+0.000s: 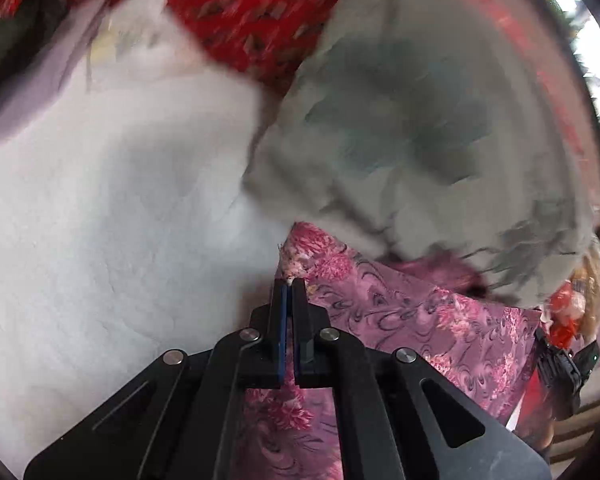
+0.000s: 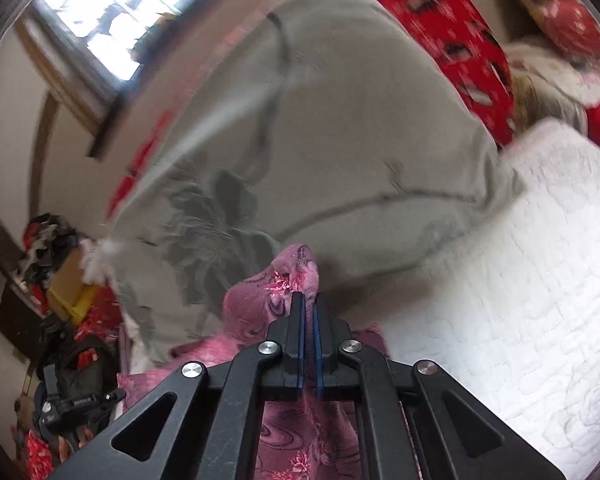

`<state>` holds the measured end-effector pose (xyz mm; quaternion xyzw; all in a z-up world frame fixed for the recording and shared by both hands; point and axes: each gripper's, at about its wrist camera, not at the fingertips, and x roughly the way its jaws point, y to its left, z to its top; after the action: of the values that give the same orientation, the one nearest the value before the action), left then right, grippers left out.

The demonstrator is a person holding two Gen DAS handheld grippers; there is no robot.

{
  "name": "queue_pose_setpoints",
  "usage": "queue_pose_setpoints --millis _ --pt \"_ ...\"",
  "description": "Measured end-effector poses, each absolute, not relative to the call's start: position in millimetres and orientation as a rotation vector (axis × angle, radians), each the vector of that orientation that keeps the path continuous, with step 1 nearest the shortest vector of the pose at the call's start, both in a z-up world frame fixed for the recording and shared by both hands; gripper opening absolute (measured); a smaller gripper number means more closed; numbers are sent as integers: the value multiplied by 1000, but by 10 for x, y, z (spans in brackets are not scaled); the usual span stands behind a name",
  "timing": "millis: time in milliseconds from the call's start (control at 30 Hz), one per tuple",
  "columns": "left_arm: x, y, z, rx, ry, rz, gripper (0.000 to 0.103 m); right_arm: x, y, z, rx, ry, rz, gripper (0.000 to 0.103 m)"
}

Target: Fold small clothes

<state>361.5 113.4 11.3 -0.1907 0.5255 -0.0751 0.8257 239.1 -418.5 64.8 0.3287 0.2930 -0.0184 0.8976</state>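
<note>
Both tools are clenched on the same pink patterned cloth (image 1: 400,308), each taking a different corner, which looks like the way to stretch an edge taut so the piece hangs or lies flat before a fold. In the left wrist view, the left gripper (image 1: 289,282) has its jaws pressed together on a frayed corner right at the fingertips, and the cloth runs away to the right of the fingers and also hangs below them, under the tool's frame. In the right wrist view, the right gripper (image 2: 309,296) pinches a bunched corner that pokes up just ahead of its tips, with more of the fabric trailing down between and beneath the jaws. Ahead of both tools lies a grey blanket (image 2: 320,140) with a darker flower pattern, and to one side a white quilted cover (image 2: 520,260) that likely serves as the folding surface. A red patterned fabric (image 1: 252,12) sits farther off, beyond the grey one. The blur suggests movement, so the cloth is probably off the surface, though that cannot be confirmed.
</note>
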Motion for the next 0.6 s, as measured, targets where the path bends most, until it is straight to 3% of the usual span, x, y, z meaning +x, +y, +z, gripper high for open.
queue_pose_setpoints --millis 67,167,233,300,367,400,433,533,600 --pt "3658 1173 -115 -438 1173 -141 2 2504 -4187 382 702 695 -76 3" --pt "3580 1293 -32 -493 1166 -151 6 2513 -4208 122 700 813 -164 7" --pt "3424 1331 137 -471 1132 -185 6 2355 -4224 238 706 753 -144 10" --pt "3134 1293 348 -396 1083 -244 13 2092 -4189 434 736 656 -30 10" --pt "2877 1224 411 -365 1062 -286 41 1926 -4110 491 759 624 68 15" --pt "2753 1172 400 -361 1058 -293 56 1868 -4042 477 752 638 99 24" --pt "2647 1089 349 -345 1070 -295 57 1846 -3950 418 721 682 108 31" --pt "2564 852 63 -245 1219 -258 54 1921 -3716 95 621 928 54 29" --pt "2478 864 22 -237 1255 -232 49 1766 -3713 259 615 869 15 28"
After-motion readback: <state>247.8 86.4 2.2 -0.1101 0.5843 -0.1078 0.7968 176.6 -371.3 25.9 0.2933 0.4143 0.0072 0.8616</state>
